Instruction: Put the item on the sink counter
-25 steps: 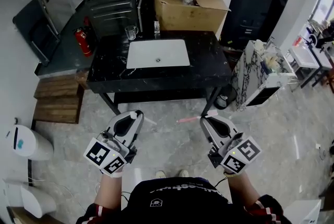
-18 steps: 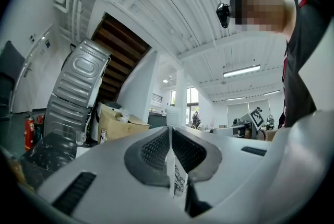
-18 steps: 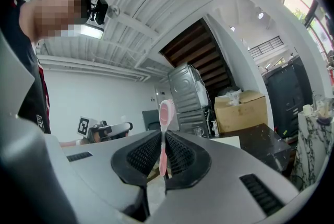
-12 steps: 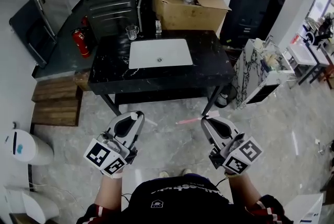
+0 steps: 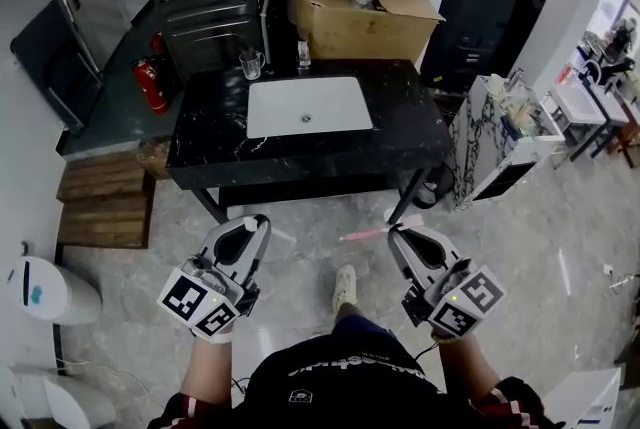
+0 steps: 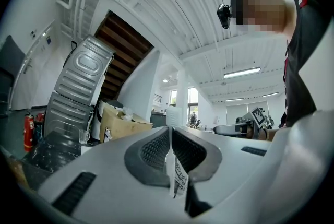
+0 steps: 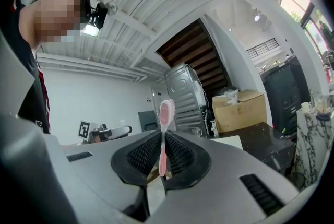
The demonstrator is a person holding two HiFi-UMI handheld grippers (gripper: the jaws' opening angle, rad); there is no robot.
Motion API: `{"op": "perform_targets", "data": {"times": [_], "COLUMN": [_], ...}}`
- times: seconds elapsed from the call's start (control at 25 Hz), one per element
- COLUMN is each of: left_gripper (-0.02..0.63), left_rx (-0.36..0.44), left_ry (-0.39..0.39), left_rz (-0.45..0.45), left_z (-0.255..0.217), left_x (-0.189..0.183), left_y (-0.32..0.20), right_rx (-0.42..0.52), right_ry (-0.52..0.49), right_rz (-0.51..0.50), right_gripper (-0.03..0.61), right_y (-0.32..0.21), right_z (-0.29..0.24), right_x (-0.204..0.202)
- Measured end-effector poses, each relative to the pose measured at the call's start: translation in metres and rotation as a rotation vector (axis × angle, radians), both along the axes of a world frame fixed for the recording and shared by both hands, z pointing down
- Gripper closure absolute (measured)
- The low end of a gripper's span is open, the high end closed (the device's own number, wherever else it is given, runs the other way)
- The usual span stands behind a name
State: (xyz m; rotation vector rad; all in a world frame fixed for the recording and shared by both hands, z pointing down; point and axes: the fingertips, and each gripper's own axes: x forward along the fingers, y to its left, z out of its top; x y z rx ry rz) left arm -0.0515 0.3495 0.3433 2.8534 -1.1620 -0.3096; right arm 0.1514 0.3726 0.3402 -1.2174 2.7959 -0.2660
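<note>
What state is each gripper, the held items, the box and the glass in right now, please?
left gripper: shut on thin white printed item.
right gripper: shut on pink toothbrush, head protruding.
cardboard box: open on top.
glass: upright on sink counter.

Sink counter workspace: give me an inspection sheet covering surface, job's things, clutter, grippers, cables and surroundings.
Surface: black sink counter with white basin, ahead of the person.
Job's things: pink toothbrush and white printed tag, both held, not yet on the counter.
Clutter: glass cup at the counter's back left.
Grippers: left hand-held gripper shut on the tag; right hand-held gripper shut on the toothbrush.
Cables: thin cable on the floor, far left.
Surroundings: cardboard box behind the counter; fire extinguisher and wooden steps to its left.
</note>
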Motion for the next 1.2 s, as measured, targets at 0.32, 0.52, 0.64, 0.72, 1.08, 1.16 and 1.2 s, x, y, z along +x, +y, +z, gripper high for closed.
{"op": "perform_targets", "data": {"times": [0.32,0.52,0.64,0.72,1.08,1.16,1.2], "left_gripper": [0.588,0.587,0.588,0.586,0.588,0.588,0.588], "left_rx": [-0.012,-0.002,0.003,0.008,-0.012,-0.021,-0.023], "left_ry": [-0.005,-0.012,-0.016,-0.016,-0.057,-0.066,-0.069], "left_rz": [-0.038,-0.061,-0.065,-0.068,-0.113,-0.129,-0.136], "left_z": [0.004,-0.005,-0.011,-0.016,-0.019,-0.019,-0.019], "left_x": [-0.001,0.012,0.028,0.038,0.064,0.059,0.056], "left_y": [-0.085,-0.170,-0.220,-0.251,-0.338,-0.348,-0.353], "right_rx": [0.015,0.024,0.020,0.026,0.024,0.012,0.006], "right_ry": [-0.034,-0.025,-0.030,-0.034,-0.079,-0.088,-0.089], "right_rz": [-0.019,-0.051,-0.076,-0.088,-0.133,-0.141,-0.145], "right_gripper": [0.523,0.523,0.523,0.523,0.523,0.523,0.523], "right_y": [-0.099,-0.184,-0.234,-0.265,-0.363,-0.376,-0.383], "right_z": [0.003,0.000,-0.003,-0.006,-0.009,-0.006,-0.004], "right_x": [0.006,0.016,0.026,0.034,0.058,0.056,0.054]}}
